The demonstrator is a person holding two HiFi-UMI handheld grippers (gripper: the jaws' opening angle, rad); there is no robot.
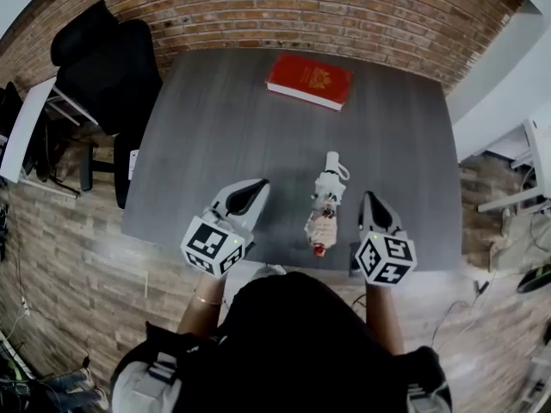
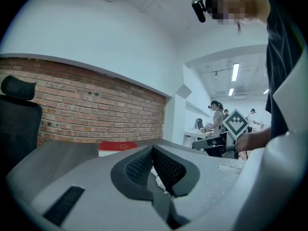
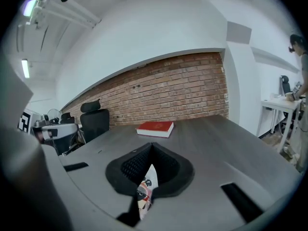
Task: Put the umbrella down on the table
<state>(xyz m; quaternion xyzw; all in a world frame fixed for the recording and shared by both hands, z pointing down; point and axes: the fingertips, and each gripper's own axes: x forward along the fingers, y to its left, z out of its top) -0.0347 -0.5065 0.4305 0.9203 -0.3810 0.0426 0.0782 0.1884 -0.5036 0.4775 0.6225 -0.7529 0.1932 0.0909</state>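
Observation:
The folded umbrella (image 1: 325, 205), white with a printed pattern and a red tip, lies flat on the grey table (image 1: 215, 127) near its front edge. My left gripper (image 1: 256, 186) hovers to its left with jaws shut and nothing in them. My right gripper (image 1: 370, 198) is just right of it, raised off the table, jaws shut. In the right gripper view the pads (image 3: 139, 165) meet, and a strip of the umbrella (image 3: 144, 194) shows through the gap below them. In the left gripper view the pads (image 2: 166, 167) also meet, with a pale sliver showing beneath.
A red book (image 1: 310, 81) lies at the far side of the table, near the brick wall. A black office chair (image 1: 103, 67) stands off the table's left corner. People and desks are in the background on the right (image 2: 216, 124).

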